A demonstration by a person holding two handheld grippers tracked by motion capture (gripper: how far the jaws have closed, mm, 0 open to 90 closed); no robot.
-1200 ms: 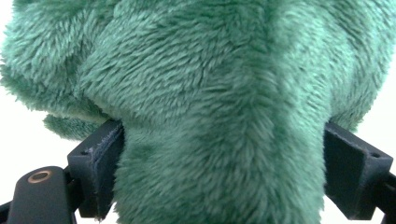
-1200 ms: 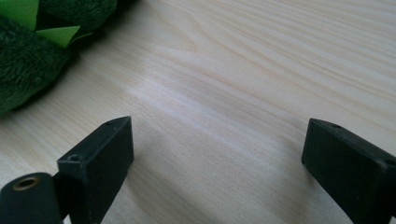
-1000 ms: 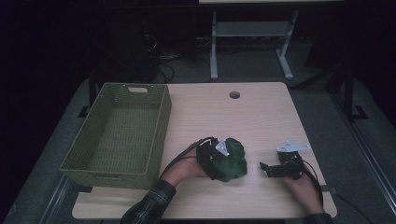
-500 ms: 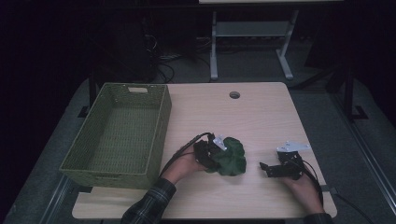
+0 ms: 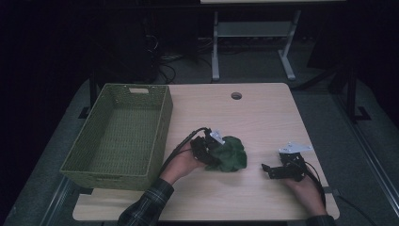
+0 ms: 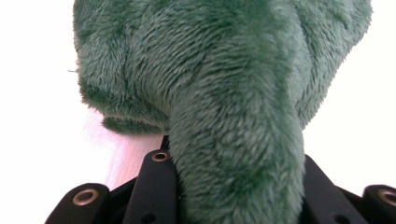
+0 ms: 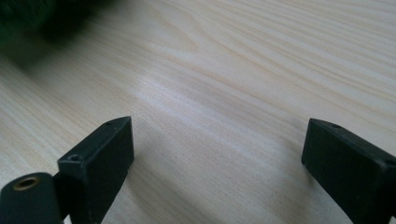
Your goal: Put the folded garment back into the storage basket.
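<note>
At the near edge of the wooden table point(image 5: 263, 117), two forearms come in from below. The right hand point(image 5: 308, 190) rests at the near right, its right gripper point(image 5: 269, 170) lying low and pointing left — its own view shows the jaws spread wide over bare wood grain, nothing between them. The left hand point(image 5: 181, 164), in a plaid sleeve point(image 5: 146, 207), angles right toward the table's middle; the left gripper point(image 5: 212, 151) has just been closing and pinches the green plush toy point(image 5: 230, 154). Its view adds what the high view cannot — a thick furry limb point(image 6: 243, 154) wedged between the jaws. Far left stands the green wicker basket point(image 5: 94, 136).
</note>
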